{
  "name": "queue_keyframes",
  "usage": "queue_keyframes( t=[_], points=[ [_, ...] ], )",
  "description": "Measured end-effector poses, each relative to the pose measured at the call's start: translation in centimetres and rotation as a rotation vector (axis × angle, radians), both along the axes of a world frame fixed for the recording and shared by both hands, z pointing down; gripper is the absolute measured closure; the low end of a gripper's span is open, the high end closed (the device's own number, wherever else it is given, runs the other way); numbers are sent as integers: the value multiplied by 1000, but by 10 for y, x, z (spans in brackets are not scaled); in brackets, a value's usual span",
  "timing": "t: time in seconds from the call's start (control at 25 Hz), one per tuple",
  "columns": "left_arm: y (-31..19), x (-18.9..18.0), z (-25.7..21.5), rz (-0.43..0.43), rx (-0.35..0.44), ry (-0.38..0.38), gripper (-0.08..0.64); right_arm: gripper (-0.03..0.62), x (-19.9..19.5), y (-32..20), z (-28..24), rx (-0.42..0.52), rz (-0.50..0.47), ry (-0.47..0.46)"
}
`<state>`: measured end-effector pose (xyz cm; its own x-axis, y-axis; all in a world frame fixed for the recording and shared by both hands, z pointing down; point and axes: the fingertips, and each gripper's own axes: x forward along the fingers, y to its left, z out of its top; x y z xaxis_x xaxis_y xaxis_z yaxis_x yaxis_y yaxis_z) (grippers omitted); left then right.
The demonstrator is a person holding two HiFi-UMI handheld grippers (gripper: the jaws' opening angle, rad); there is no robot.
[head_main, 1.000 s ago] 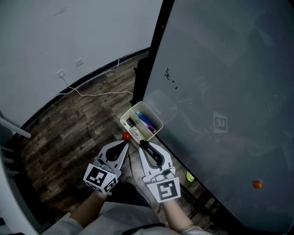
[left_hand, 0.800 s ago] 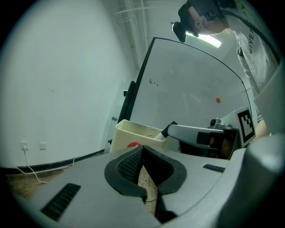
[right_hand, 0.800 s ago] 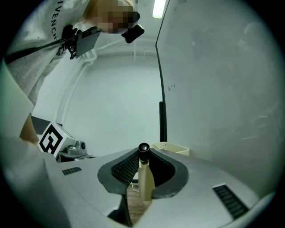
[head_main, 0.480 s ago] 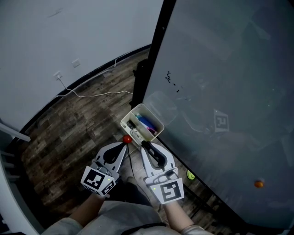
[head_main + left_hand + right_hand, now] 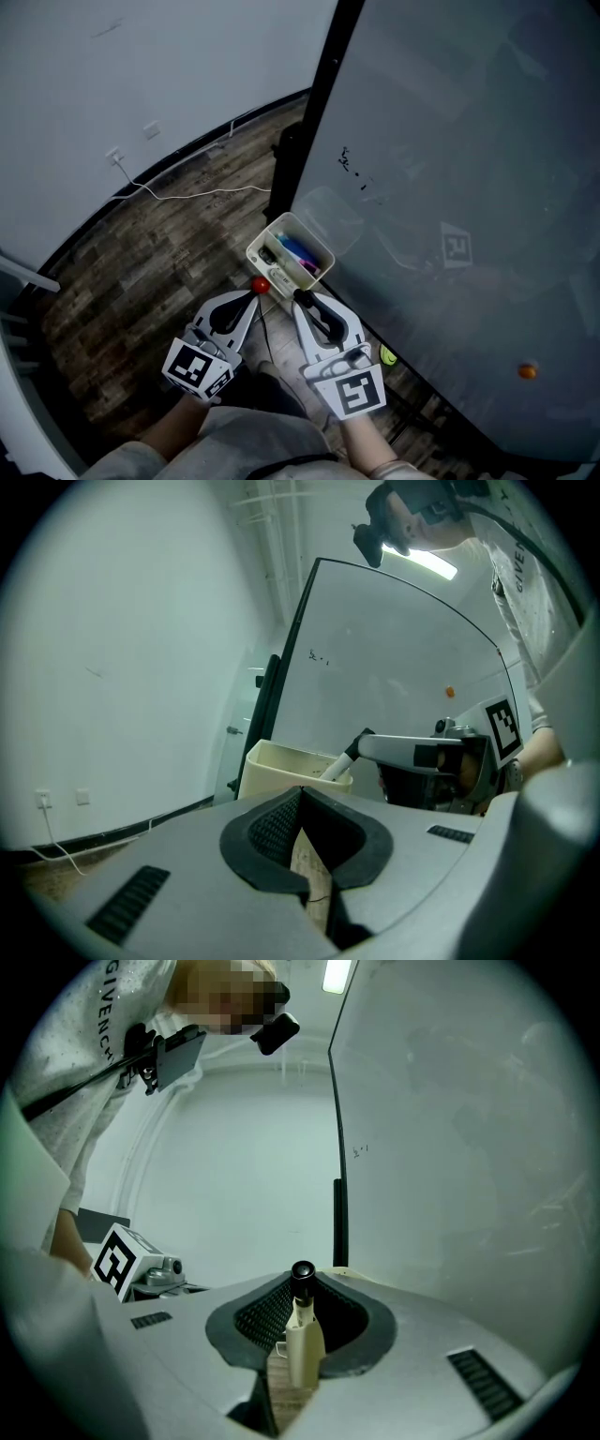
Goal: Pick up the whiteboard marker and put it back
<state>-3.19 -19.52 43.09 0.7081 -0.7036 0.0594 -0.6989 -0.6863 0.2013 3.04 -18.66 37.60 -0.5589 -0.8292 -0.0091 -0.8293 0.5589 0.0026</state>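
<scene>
My right gripper (image 5: 302,298) is shut on a white whiteboard marker (image 5: 302,1335) with a black end, held just short of the cream marker box (image 5: 319,246). Its jaws have just been closing, with the marker between them. From the left gripper view, the marker (image 5: 337,764) slants down toward the box (image 5: 272,766) from the right gripper (image 5: 370,745). The box hangs at the whiteboard's (image 5: 450,141) lower left and holds several markers. My left gripper (image 5: 255,292) sits beside the right one, its jaws (image 5: 300,799) shut and empty. A small red thing (image 5: 260,284) lies by its tips.
The whiteboard's black frame post (image 5: 319,103) rises behind the box. A white cable (image 5: 197,192) trails over the wood floor along the wall. An orange magnet (image 5: 527,372) sticks to the board at lower right. A green object (image 5: 387,357) lies near the board's foot.
Both grippers keep their places by the box. Only the head view has shifted a little.
</scene>
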Motion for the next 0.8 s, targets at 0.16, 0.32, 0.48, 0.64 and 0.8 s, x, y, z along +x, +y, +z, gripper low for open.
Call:
queue_keyframes(
  t=[0.16,0.32,0.48,0.64,0.8],
  points=[
    [1,-2,-2,4,-4,2,545,515,1,3,-5,0,2,3],
    [2,-4,-5,6,-5,4,545,515,3,6,-12,7,10,3],
    [3,-5,-9,13,0,3,545,515,6,8,-18,3,18,2],
    [2,-4,-12,22,7,-3,545,515,7,8,-23,2,16,1],
    [2,-2,-16,29,10,4,545,515,9,10,-31,7,16,-3]
  ],
)
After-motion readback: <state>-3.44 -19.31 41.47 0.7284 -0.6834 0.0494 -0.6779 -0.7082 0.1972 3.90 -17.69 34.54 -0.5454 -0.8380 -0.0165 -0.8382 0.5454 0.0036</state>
